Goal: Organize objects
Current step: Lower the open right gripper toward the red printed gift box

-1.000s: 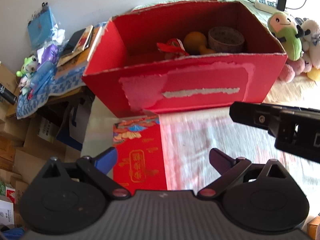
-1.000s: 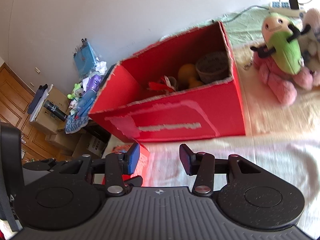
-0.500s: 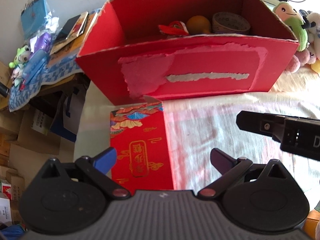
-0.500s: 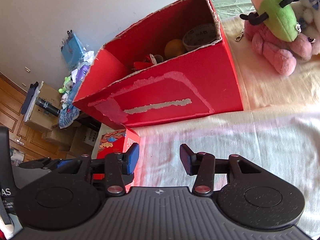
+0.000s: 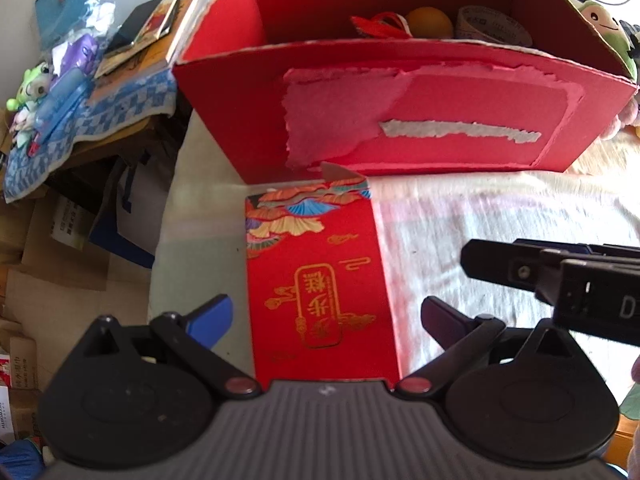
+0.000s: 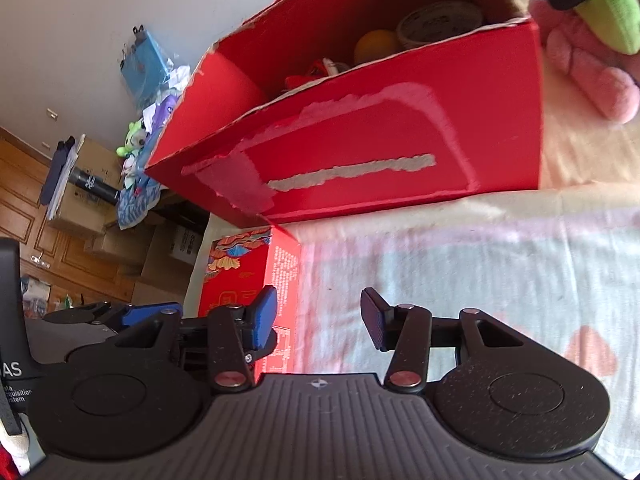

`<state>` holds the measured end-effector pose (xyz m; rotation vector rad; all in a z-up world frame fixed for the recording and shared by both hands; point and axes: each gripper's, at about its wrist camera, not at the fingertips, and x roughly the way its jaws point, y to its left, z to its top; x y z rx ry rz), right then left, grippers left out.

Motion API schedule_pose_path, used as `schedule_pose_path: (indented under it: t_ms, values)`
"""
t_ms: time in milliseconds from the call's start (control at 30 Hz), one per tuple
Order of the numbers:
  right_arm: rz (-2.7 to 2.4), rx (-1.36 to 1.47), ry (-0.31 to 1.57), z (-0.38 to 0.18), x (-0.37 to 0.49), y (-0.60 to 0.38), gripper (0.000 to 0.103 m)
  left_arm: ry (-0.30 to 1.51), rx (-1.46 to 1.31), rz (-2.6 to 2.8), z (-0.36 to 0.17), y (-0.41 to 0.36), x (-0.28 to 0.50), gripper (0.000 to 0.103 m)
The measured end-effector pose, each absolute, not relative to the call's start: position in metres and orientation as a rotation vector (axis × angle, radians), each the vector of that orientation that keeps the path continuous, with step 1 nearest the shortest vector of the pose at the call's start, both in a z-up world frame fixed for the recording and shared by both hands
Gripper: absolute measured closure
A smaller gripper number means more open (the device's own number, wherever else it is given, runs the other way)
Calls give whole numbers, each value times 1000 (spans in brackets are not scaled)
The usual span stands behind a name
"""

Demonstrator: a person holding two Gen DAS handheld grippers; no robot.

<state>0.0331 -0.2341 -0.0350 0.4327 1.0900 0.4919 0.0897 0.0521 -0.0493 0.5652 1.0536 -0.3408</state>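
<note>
A small red gift box (image 5: 320, 276) with gold print lies flat on the cloth, just in front of the big open red cardboard box (image 5: 420, 120). My left gripper (image 5: 324, 314) is open, and its fingers straddle the gift box with a gap on each side. My right gripper (image 6: 318, 316) is open and empty just right of the gift box (image 6: 244, 276), low over the cloth. The cardboard box (image 6: 360, 152) holds an orange ball (image 5: 430, 20), a tape roll (image 5: 492, 28) and a red item (image 5: 380, 26).
Green and pink plush toys (image 6: 592, 40) sit right of the cardboard box. The table's left edge runs beside the gift box. Beyond it stands a lower stack with books and small toys on a blue checked cloth (image 5: 100, 120), with brown cartons (image 6: 100, 208) below.
Both grippers have come down and forward toward the small gift box. It now lies between the left fingers, and the right gripper sits closer beside it. Both stay open.
</note>
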Motion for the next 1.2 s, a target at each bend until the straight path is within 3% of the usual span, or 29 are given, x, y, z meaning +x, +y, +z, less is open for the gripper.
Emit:
schedule_pose_path:
  t_ms: [1200]
  values:
    - [517,530,1229,-59,63,-190,50,1236,472,-458,-84,69,124,1]
